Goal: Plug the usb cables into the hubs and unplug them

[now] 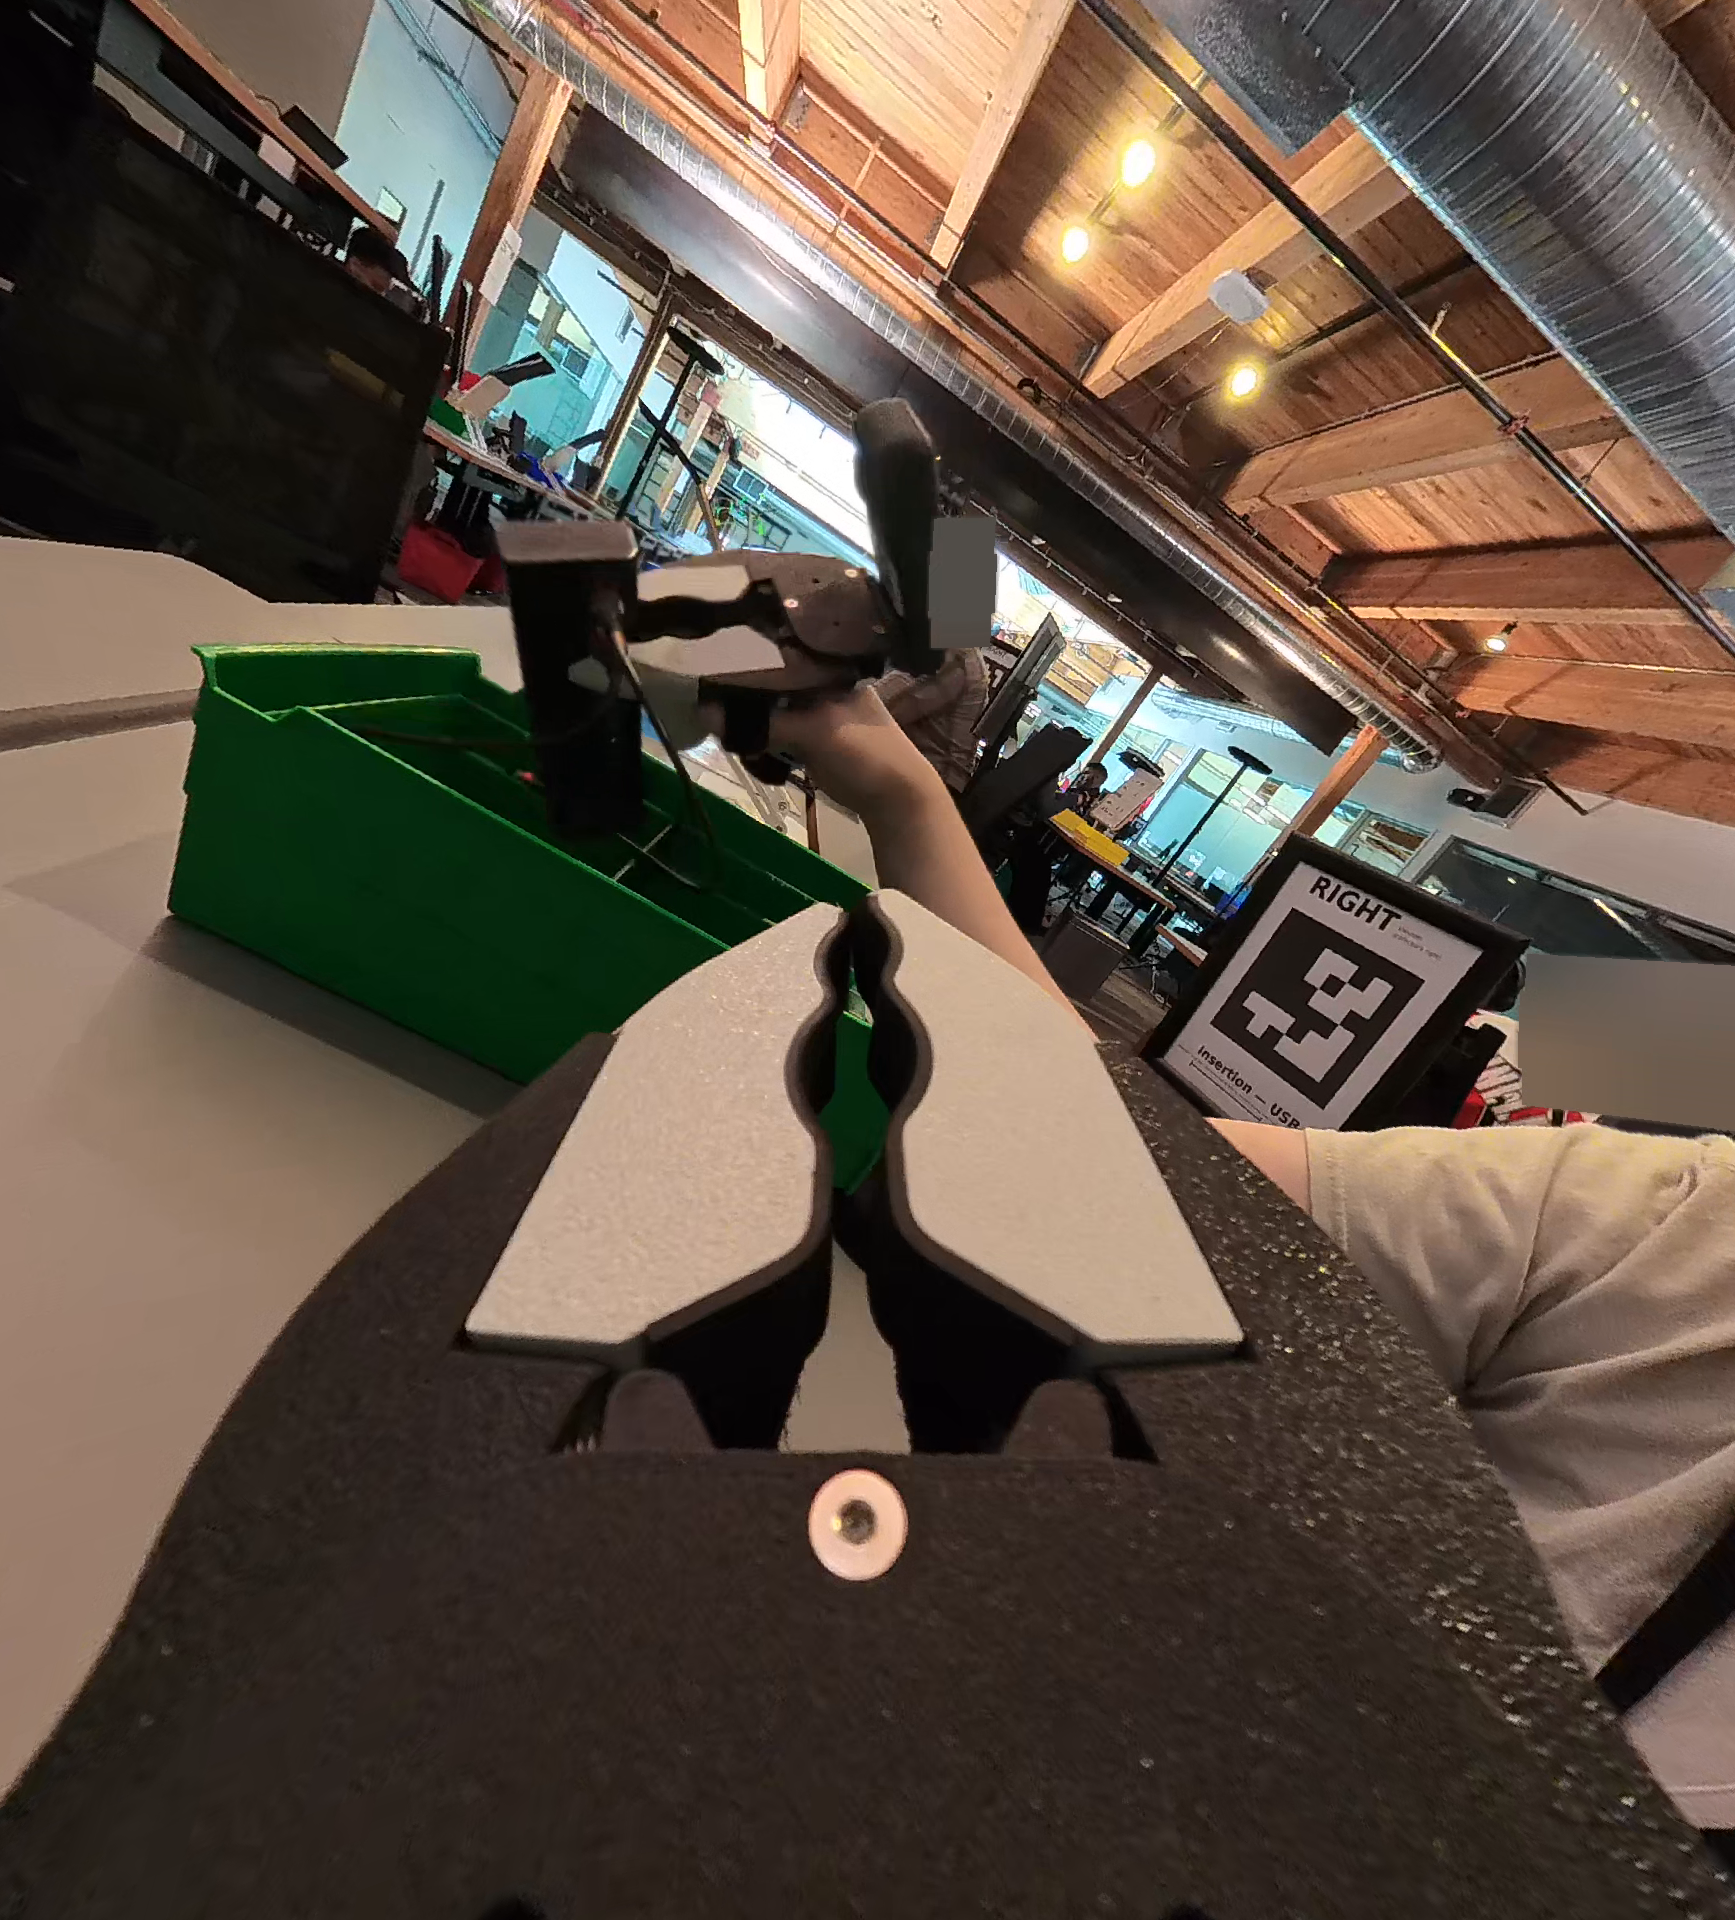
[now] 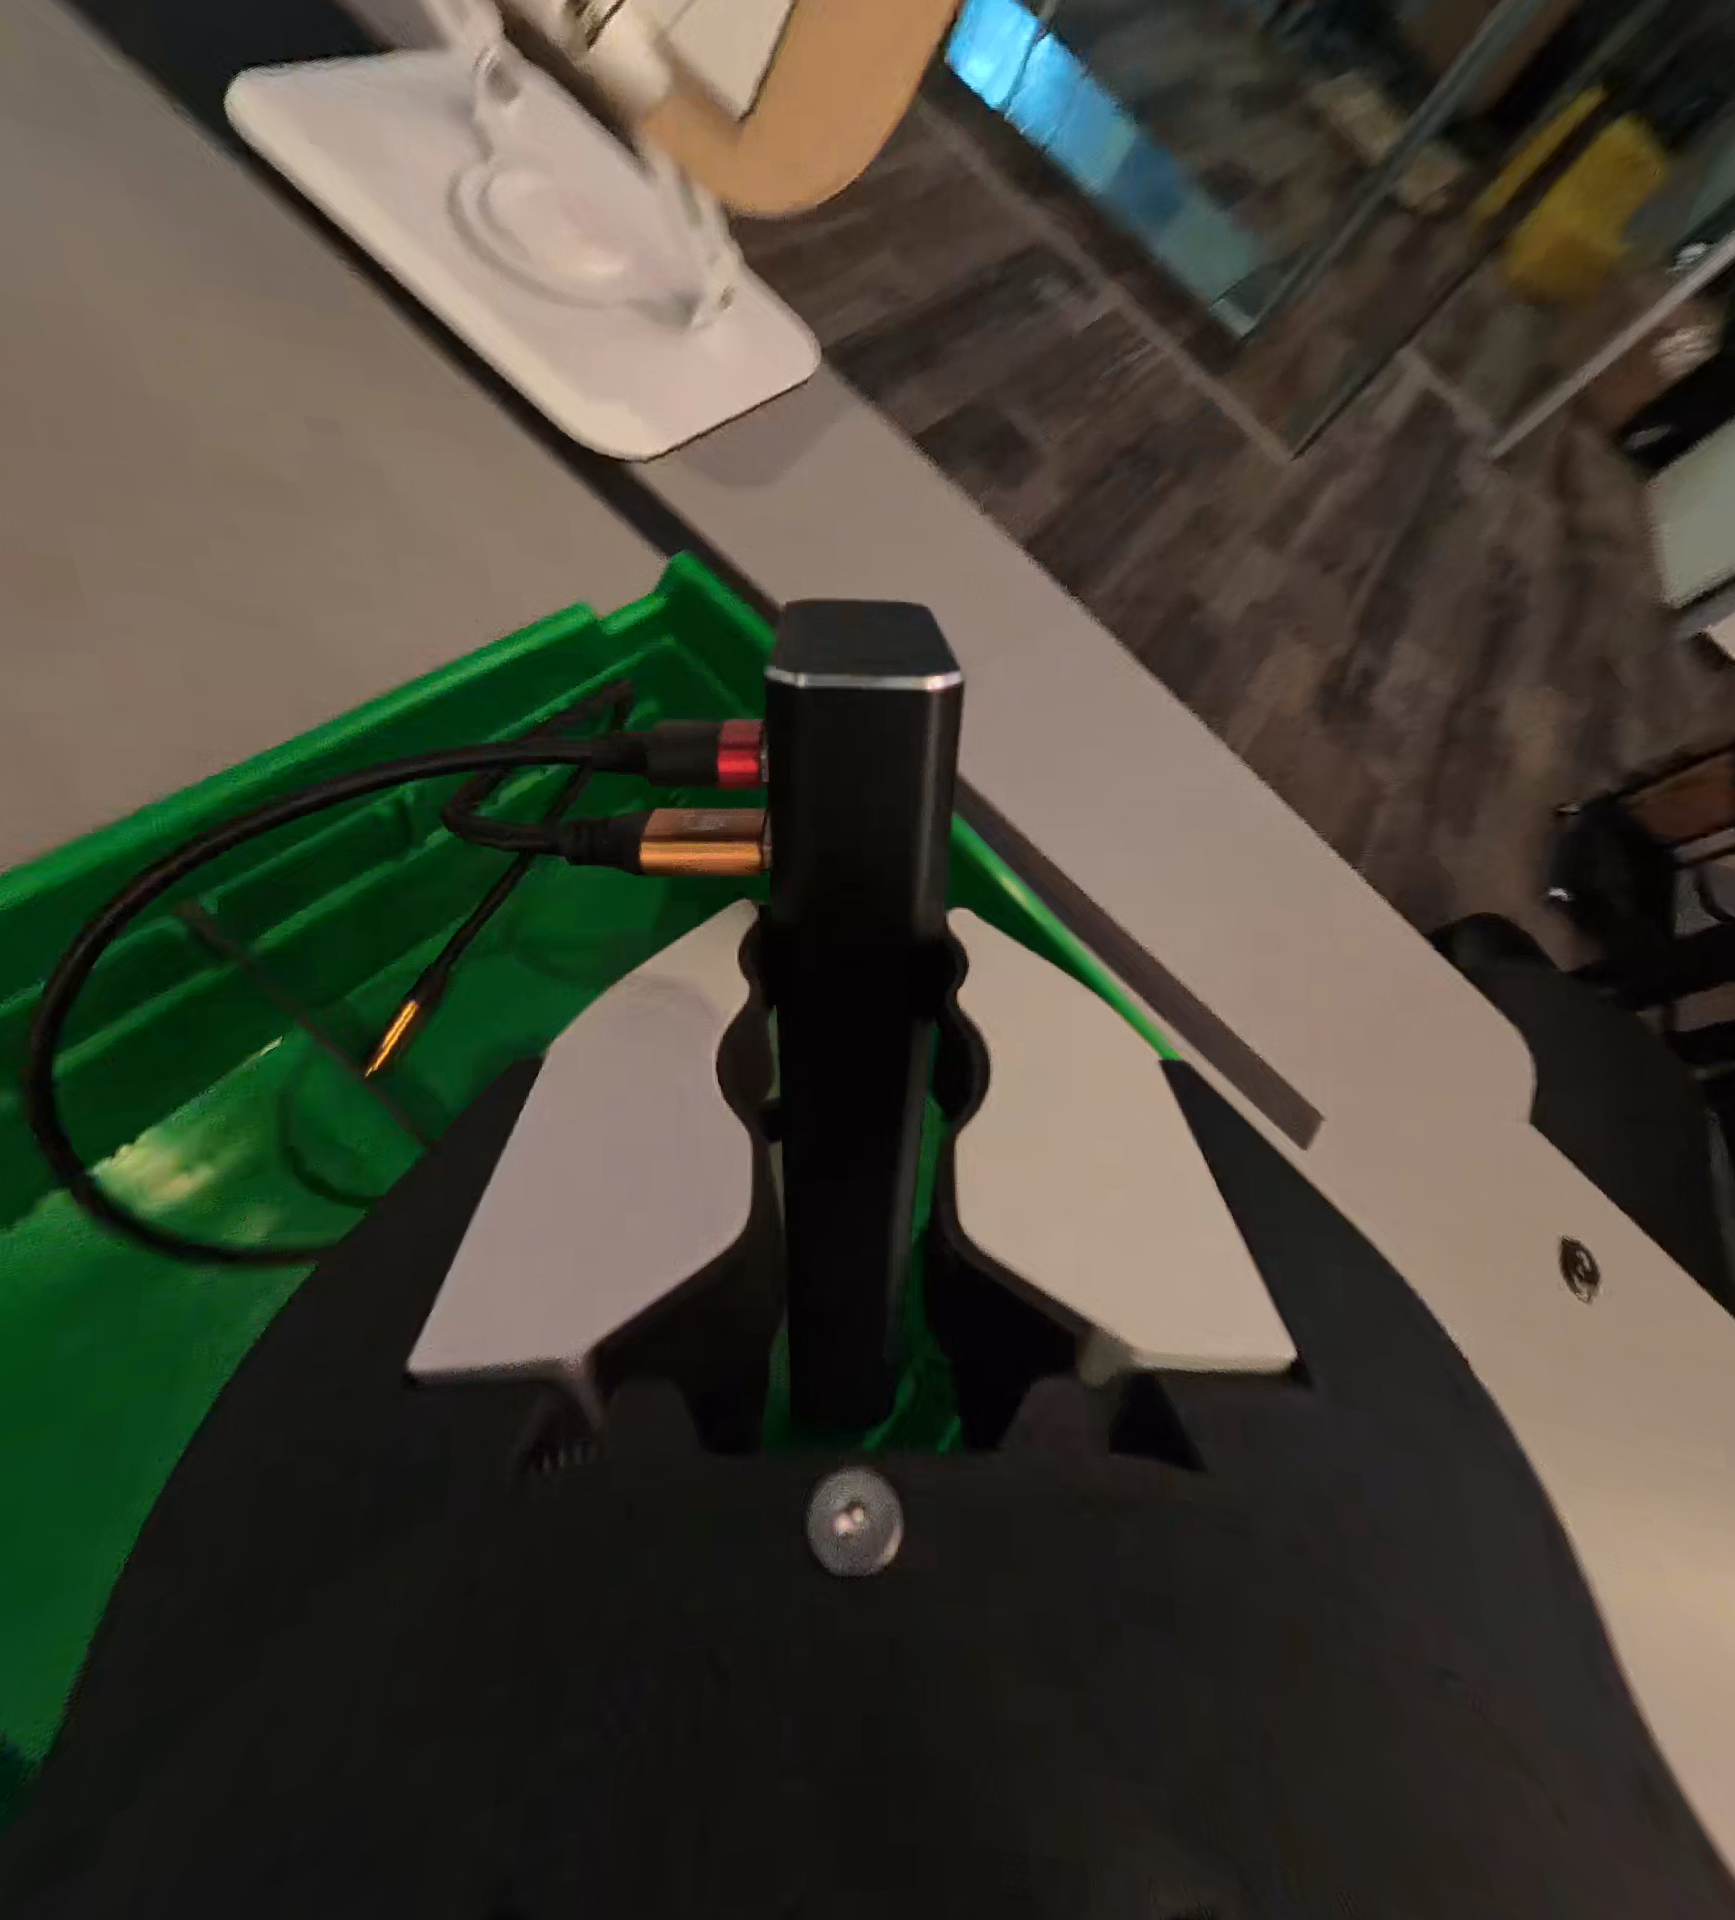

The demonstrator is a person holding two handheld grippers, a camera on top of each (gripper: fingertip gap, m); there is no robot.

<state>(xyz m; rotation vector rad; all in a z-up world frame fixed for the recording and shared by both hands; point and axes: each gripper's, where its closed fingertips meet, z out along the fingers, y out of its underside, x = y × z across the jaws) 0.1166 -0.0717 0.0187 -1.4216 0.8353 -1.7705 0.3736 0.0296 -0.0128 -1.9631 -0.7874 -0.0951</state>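
Note:
My right gripper (image 2: 850, 935) is shut on a dark grey USB hub (image 2: 858, 790) and holds it upright above the green bin (image 2: 219, 935). Two cables sit plugged into the hub's left side: one with a red plug (image 2: 733, 753), one with an orange plug (image 2: 702, 842). Their black leads loop down into the bin. A loose orange-tipped cable end (image 2: 393, 1039) hangs lower. In the left wrist view the right gripper (image 1: 624, 644) holds the hub (image 1: 582, 675) over the bin (image 1: 406, 862). My left gripper (image 1: 858, 925) is shut and empty, close to the bin's near right corner.
The bin rests on a grey table (image 1: 63, 1143). A framed marker sign (image 1: 1330, 997) stands to the right of the bin. A white stand base (image 2: 530, 249) sits on the table beyond the bin. The table edge (image 2: 1258, 935) runs to the right, floor beyond. A person's forearm (image 1: 946, 831) crosses behind the bin. The grippers' ends are close to 30 cm from one another.

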